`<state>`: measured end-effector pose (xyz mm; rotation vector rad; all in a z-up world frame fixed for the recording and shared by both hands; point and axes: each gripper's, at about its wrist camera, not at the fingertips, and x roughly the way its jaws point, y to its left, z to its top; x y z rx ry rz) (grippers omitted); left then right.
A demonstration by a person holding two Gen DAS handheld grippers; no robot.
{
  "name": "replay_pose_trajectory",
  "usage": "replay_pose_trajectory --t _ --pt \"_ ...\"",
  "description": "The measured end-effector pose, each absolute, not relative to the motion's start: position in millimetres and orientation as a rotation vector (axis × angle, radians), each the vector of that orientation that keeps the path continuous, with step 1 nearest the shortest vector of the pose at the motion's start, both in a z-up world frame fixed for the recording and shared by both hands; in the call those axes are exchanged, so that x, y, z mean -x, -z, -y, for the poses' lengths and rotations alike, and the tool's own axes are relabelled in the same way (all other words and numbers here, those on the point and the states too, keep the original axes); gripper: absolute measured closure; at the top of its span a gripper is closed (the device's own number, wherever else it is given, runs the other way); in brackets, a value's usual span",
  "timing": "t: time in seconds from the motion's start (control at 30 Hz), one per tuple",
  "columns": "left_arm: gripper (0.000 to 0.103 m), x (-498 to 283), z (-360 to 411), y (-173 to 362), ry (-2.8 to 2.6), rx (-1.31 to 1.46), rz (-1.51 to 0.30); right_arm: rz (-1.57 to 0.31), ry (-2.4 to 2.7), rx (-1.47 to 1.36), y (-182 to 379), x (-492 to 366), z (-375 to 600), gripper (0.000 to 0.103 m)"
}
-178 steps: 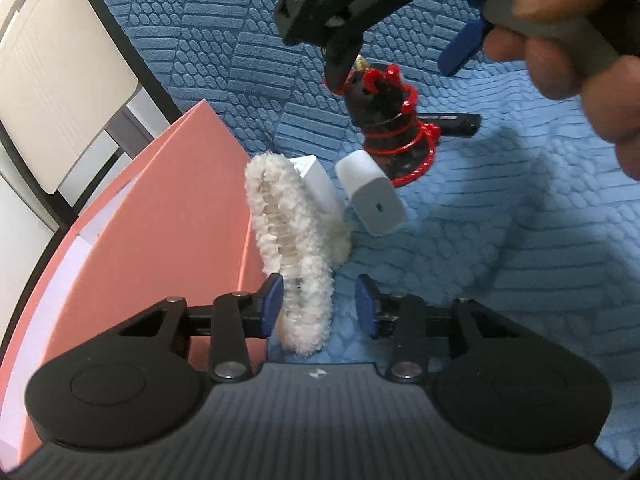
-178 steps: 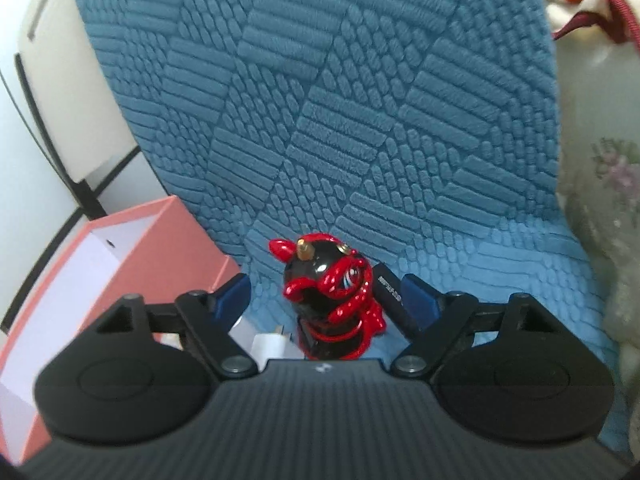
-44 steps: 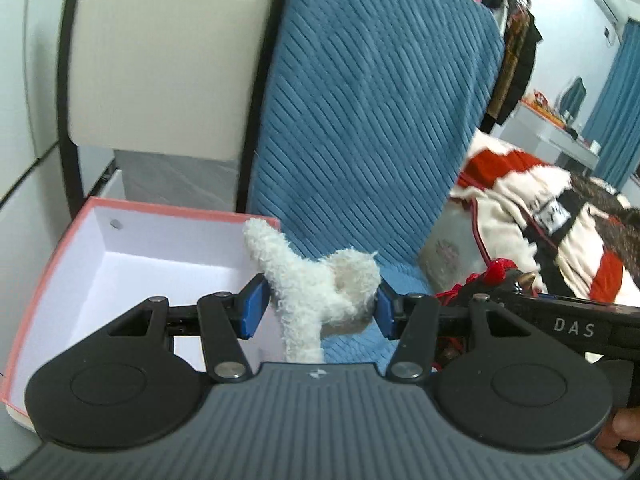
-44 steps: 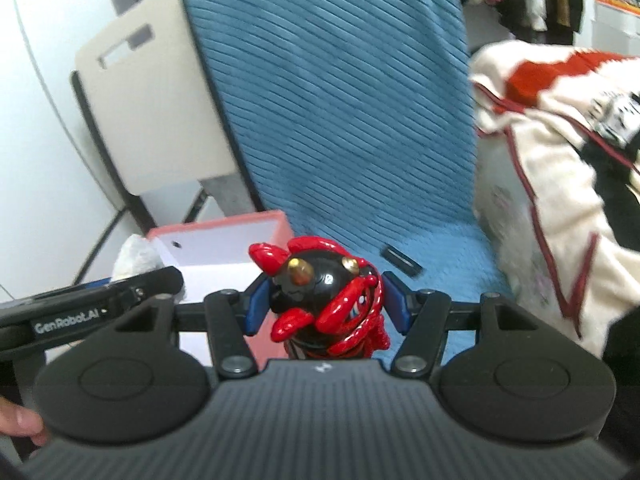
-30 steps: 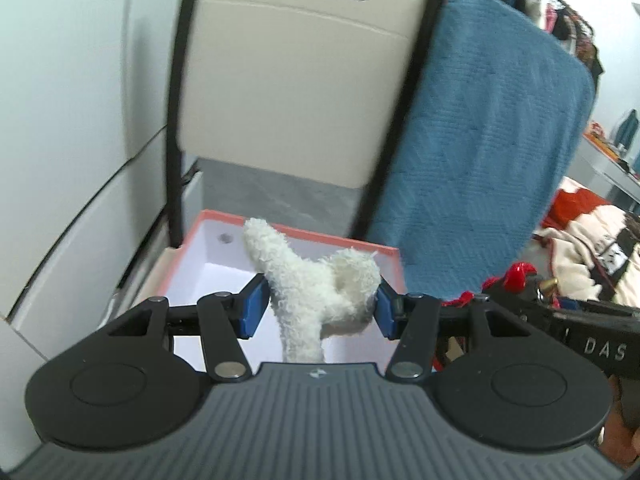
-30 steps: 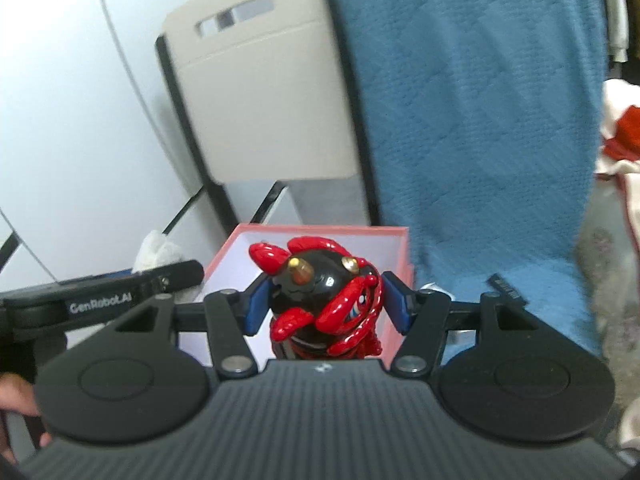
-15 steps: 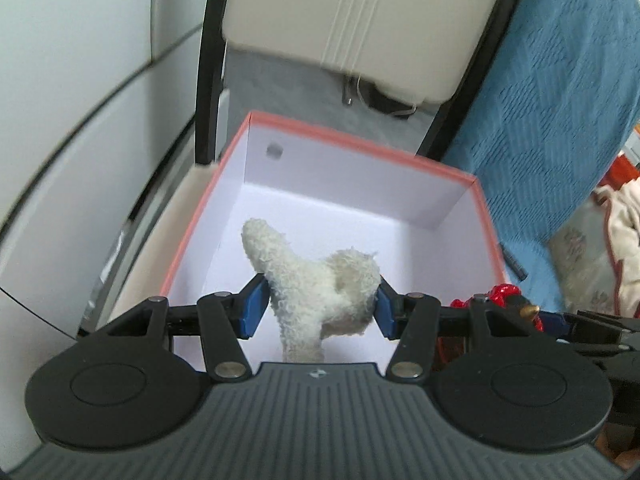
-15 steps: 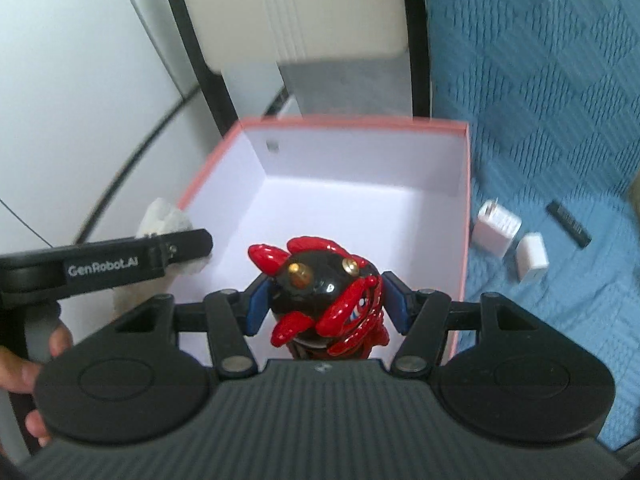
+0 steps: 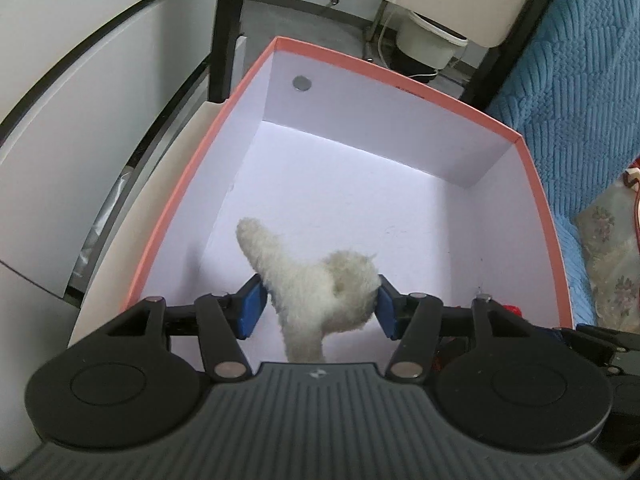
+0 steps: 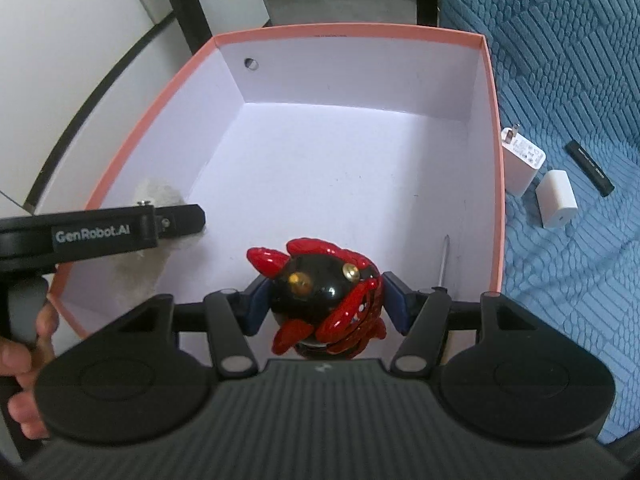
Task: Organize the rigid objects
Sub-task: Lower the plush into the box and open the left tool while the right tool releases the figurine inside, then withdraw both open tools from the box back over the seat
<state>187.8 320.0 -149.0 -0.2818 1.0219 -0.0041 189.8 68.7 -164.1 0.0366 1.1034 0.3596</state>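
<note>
My left gripper (image 9: 318,306) is shut on a fluffy white hair clip (image 9: 316,280) and holds it over the near left part of the open pink box (image 9: 400,92). My right gripper (image 10: 324,308) is shut on a black and red figurine (image 10: 324,292) and holds it over the near edge of the same box (image 10: 352,30). The left gripper with the white clip also shows in the right wrist view (image 10: 160,192) at the box's left wall. A thin metal pin (image 10: 443,258) lies inside the box by its right wall.
The box has a white inside and sits beside a blue textured blanket (image 10: 568,60). On the blanket right of the box lie two white chargers (image 10: 522,160) (image 10: 557,199) and a black stick (image 10: 590,168). A chair frame (image 9: 224,28) and white panels stand behind the box.
Both grippers have moved forward and lower over the box, each still holding its object. The box now fills more of both views.
</note>
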Motion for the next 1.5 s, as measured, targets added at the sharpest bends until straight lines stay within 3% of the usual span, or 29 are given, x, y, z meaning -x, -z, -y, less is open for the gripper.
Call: replay_pose_trajectory --t 0.27,0.63,0.9,1.5 --pt "0.033 -177.8 -311.2 117.7 -0.014 0.264 -0.943 -1.055 -0.396 -0.098 138.3 -185.7 -59.2 0.039" --pt "0.033 -141.7 -279.3 38.5 0.006 0.216 -0.765 -0.832 -0.396 -0.085 56.3 -155.6 -24.9 0.039" --pt "0.033 -112.2 -248.6 -1.9 0.043 0.203 -0.676 -0.732 -0.357 -0.107 26.4 -128.9 10.2 0.039" --pt "0.033 -62.6 -173.2 -8.0 0.104 0.168 -0.647 -0.666 -0.267 -0.118 17.3 -79.3 89.6 0.039"
